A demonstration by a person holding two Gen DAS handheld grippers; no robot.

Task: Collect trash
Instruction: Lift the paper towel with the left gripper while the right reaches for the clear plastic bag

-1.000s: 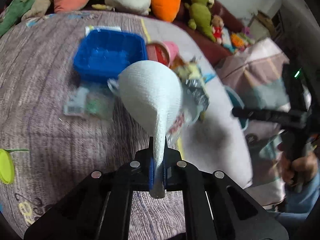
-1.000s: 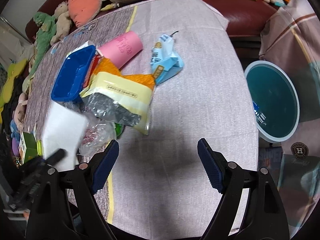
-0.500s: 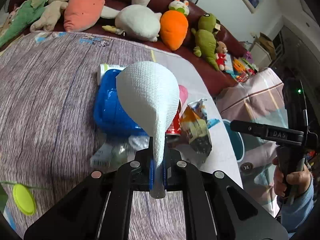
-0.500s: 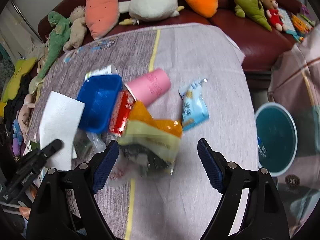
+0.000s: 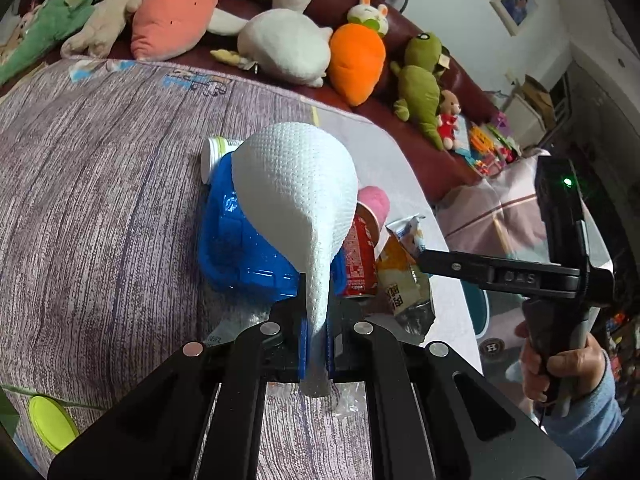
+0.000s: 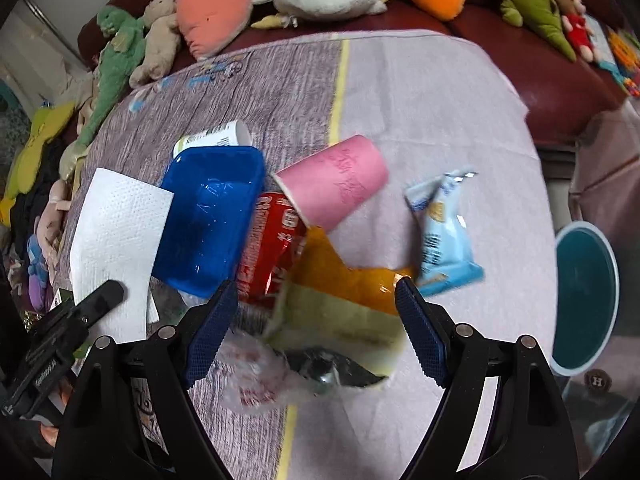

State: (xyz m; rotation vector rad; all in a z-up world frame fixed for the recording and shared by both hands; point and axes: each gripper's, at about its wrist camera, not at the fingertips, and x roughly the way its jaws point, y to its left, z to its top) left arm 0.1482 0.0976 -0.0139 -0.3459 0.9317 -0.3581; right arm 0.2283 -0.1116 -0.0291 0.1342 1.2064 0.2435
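Note:
My left gripper (image 5: 316, 334) is shut on a white paper towel (image 5: 296, 188) and holds it above the table; the towel also shows in the right wrist view (image 6: 118, 240). My right gripper (image 6: 316, 320) is open and empty above a pile of trash: a blue plastic tray (image 6: 210, 216), a red can (image 6: 266, 248), a pink cup (image 6: 334, 180), a yellow and orange snack bag (image 6: 344, 296), a light blue wrapper (image 6: 442, 232) and a crumpled clear bag (image 6: 256, 372). A teal trash bin (image 6: 586, 300) stands on the floor at the right.
The table has a purple and pink cloth (image 5: 100, 200). Several plush toys (image 5: 288, 40) line a dark red sofa behind it. A white tub (image 6: 216, 136) lies behind the blue tray. A yellow-green lid (image 5: 52, 424) lies near the table's left front.
Both grippers have tilted up and drawn back, so more of the sofa shows. The right gripper now hovers over the snack bag. The left gripper keeps hold of the paper towel.

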